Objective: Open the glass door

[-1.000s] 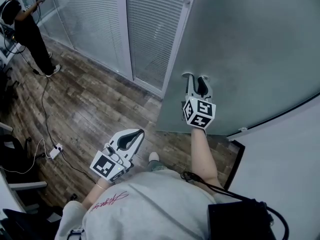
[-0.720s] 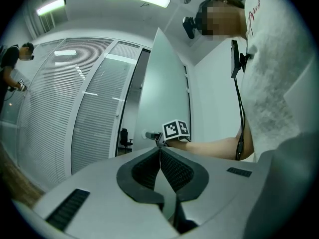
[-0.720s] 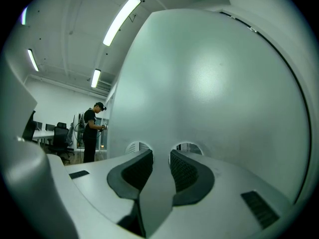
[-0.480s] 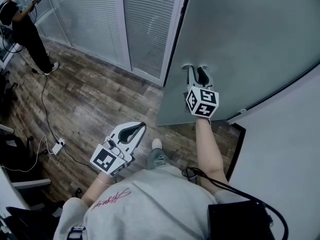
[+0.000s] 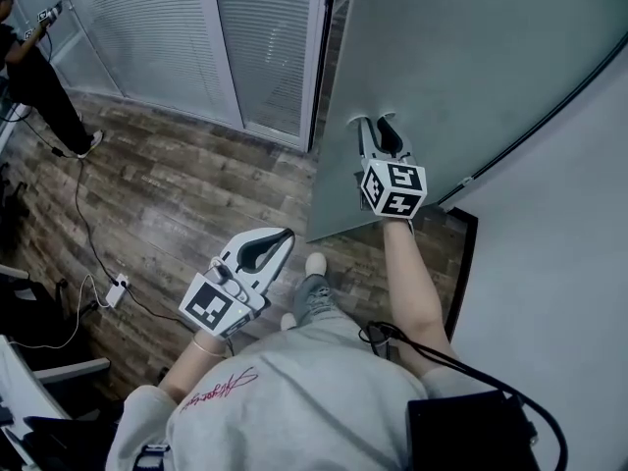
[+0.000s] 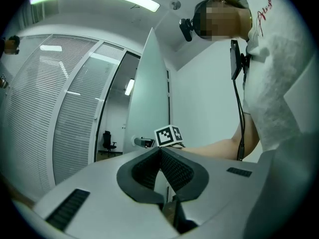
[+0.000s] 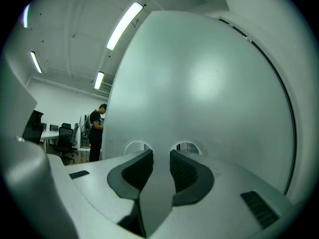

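The frosted glass door (image 5: 471, 57) stands partly open, with a dark gap along its left edge. My right gripper (image 5: 376, 126) is against the door's face at arm's length. In the right gripper view its jaws (image 7: 160, 156) are closing on a flat grey door handle (image 7: 157, 198), which fills the gap between the pads, and the door (image 7: 199, 83) fills the picture behind. My left gripper (image 5: 285, 234) hangs shut and empty at waist height, left of the door. From the left gripper view (image 6: 160, 151) the door (image 6: 149, 93) is seen edge-on.
A glass wall with blinds (image 5: 147, 37) runs left of the doorway, and a white wall (image 5: 559, 263) is at the right. A cable and power strip (image 5: 116, 290) lie on the wood floor. A person (image 5: 29, 57) stands at the far left, near office chairs.
The door has swung further open and the gap at its left edge has widened. Both grippers and my feet have moved forward towards the doorway.
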